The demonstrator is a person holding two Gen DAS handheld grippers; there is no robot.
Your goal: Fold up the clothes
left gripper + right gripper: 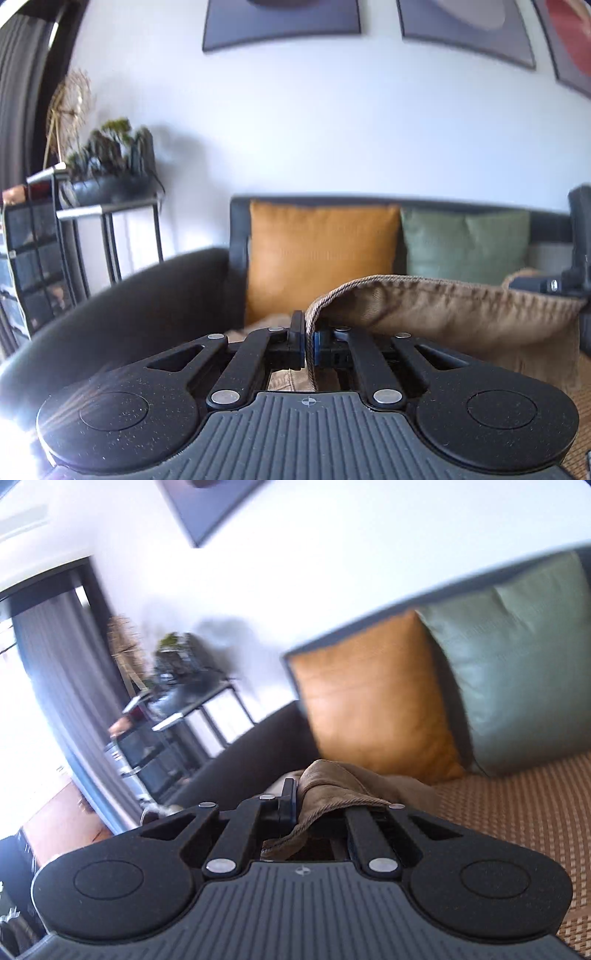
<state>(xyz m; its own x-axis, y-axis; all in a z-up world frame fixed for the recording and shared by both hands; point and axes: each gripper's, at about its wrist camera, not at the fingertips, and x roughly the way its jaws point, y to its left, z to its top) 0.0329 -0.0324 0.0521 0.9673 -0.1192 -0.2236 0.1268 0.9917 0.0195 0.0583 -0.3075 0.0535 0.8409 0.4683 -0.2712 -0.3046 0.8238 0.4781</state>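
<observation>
Woven tan sofa seat (517, 812), white wall (332, 129)

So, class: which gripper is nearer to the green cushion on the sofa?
Right, probably. The right gripper, shut on the brown garment, has the green cushion looming large just ahead to its right. The left gripper sees it smaller, beyond the orange cushion.

A tan-brown cotton garment (461, 317) with a corded, stitched hem; lifted clear of the sofa seat, its top edge stretched taut and level; the cloth hangs in loose folds below.
</observation>
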